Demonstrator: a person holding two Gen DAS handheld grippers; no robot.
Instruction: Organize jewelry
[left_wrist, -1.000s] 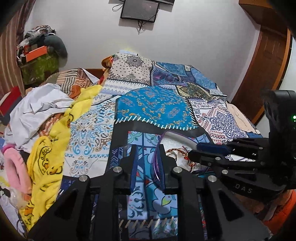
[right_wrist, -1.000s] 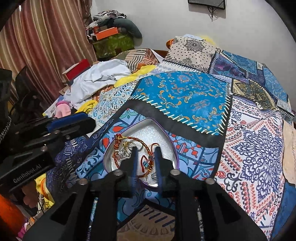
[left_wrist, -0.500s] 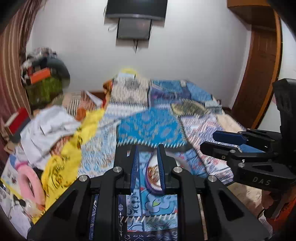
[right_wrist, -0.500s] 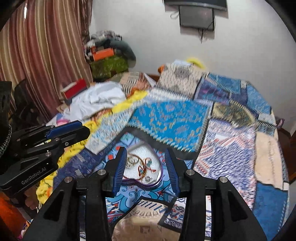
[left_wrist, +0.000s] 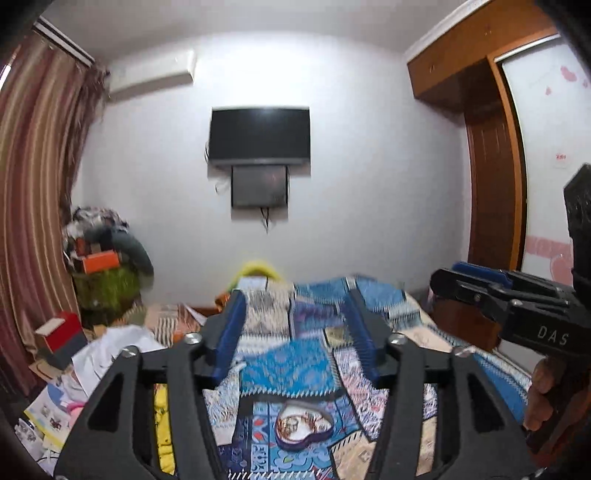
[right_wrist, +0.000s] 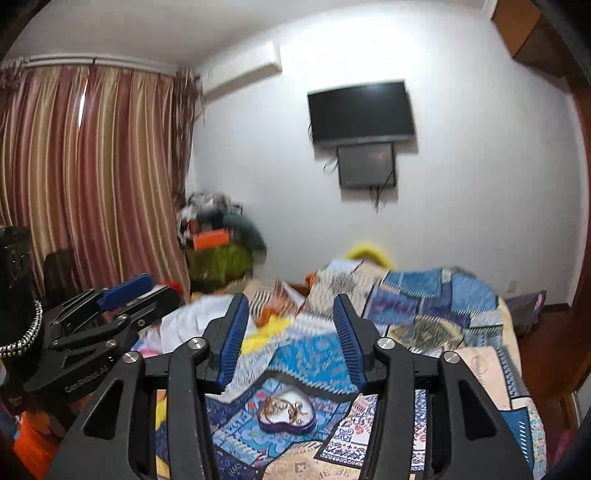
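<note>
Both views are motion-blurred, so I cannot resolve fine detail. The tray (left_wrist: 303, 427), heart-shaped with a purple rim, lies on the bed (left_wrist: 284, 369) below and ahead of both grippers, touched by neither. The jewelry (right_wrist: 286, 408) inside it reads only as a tangle of red cord and gold pieces; I cannot separate individual items.

Left gripper (left_wrist: 295, 328): jaws part open and opening, nothing between them. Right gripper (right_wrist: 290, 339): jaws part open and opening, nothing between them. Each gripper's lower body is cut off by the frame edge.

The left view shows the right gripper side-on at the right edge, with part of a hand (left_wrist: 543, 395) on its handle; the frame crops the rest of the hand. It also shows a wardrobe (left_wrist: 480, 166) and papers (left_wrist: 48, 410) at lower left. The right view shows the left gripper (right_wrist: 122, 295) side-on at the left edge and a wide curtain (right_wrist: 92, 177). Both views show the TV (right_wrist: 362, 110) on the wall and a clothes pile (right_wrist: 218, 236) in the corner, its contents too blurred to identify.
</note>
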